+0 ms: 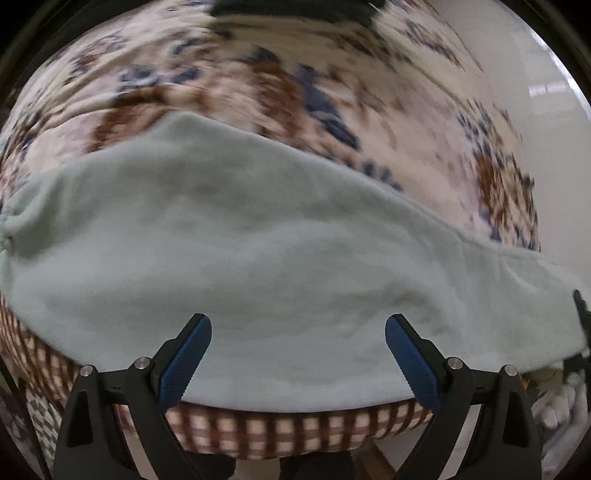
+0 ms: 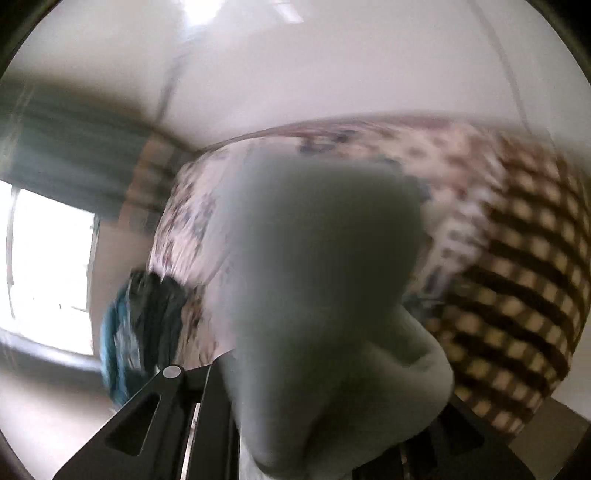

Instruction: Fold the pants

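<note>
Gripping a bunched end of the pale green pants [image 2: 317, 295], right tongs [image 2: 314, 435] sit clamped on cloth above the bed [image 1: 332, 110]. Left tongs [image 1: 298, 354] gape wide, empty, over the spread part; fleece could slip out, undoing the fold.

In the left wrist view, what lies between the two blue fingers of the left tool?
Only the pale green pants, lying flat on the patterned blanket; the open fingers grip nothing.

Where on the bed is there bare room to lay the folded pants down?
Free: the floral bedspread beyond the pale green pants' far edge, up to the dark clothes at its far end. Crowded: the near side, where the pants cover the bed to its checked border.
</note>
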A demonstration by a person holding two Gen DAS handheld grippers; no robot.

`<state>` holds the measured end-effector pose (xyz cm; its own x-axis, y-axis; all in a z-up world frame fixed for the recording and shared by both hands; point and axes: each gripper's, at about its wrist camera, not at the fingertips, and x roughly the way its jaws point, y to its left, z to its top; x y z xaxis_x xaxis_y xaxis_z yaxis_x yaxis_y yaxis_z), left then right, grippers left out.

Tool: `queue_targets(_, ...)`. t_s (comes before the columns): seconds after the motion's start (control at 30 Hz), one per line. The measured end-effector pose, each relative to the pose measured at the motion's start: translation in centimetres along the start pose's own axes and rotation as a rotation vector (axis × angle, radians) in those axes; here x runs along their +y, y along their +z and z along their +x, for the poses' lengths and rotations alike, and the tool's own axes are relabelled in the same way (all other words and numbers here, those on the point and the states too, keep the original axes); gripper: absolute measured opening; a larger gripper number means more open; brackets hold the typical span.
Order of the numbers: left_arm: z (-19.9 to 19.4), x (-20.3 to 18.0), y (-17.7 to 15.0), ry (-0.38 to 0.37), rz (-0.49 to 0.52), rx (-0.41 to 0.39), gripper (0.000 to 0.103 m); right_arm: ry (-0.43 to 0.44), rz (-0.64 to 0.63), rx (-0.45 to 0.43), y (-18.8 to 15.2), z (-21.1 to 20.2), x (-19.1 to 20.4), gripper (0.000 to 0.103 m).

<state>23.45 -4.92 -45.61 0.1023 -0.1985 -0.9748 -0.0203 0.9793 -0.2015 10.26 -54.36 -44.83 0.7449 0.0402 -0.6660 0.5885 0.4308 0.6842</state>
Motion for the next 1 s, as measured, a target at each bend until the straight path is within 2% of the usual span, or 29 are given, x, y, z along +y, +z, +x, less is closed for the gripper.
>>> queue_targets(0.1,-3.1,5.5,0.9,0.0,-0.078,-0.051,0.096,-0.023,-0.19,0.015,-2.5,0.2,8.0,0.017)
queue_targets(0.2,-5.7,11.3,1.5,0.029,-0.133,-0.102,0.096,-0.074,-0.403,0.06,-7.3,2.5,15.8,0.018)
queue_targets(0.23,-6.3,13.3,1.6,0.053,-0.145,-0.119,0.096,-0.079,-0.448,0.081,-9.2,3.6,17.8,0.017)
queue_targets(0.33,-7.4,18.5,1.6,0.113,-0.172,-0.15,0.096,-0.114,-0.636,0.173,-17.8,8.4,23.9,0.017)
queue_targets(0.37,-7.6,20.7,1.4,0.13,-0.191,-0.156,0.096,-0.131,-0.726,0.205,-22.2,10.0,25.2,0.017)
queue_targets(0.43,-7.6,23.7,1.1,0.152,-0.217,-0.167,0.096,-0.154,-0.851,0.259,-28.0,13.6,27.8,0.017)
queue_targets(0.47,-7.6,25.0,1.0,0.169,-0.227,-0.167,0.096,-0.164,-0.923,0.301,-32.2,15.2,28.4,0.017)
queue_targets(0.57,-7.2,29.1,0.4,0.201,-0.253,-0.166,0.096,-0.224,-1.064,0.382,-41.8,18.1,27.9,0.017)
queue_targets(0.63,-6.8,30.5,0.3,0.204,-0.259,-0.163,0.096,-0.279,-1.137,0.384,-45.5,19.0,27.2,0.018)
queue_targets(0.73,-6.2,32.3,0.1,0.2,-0.258,-0.15,0.096,-0.3,-1.176,0.373,-46.5,18.7,26.9,0.018)
queue_targets(0.87,-5.9,32.3,0.6,0.188,-0.228,-0.145,0.096,-0.275,-1.243,0.393,-48.1,16.5,27.2,0.017)
queue_targets(1.0,-5.6,31.2,1.5,0.167,-0.187,-0.139,0.096,-0.322,-1.284,0.459,-49.4,17.5,26.1,0.022)
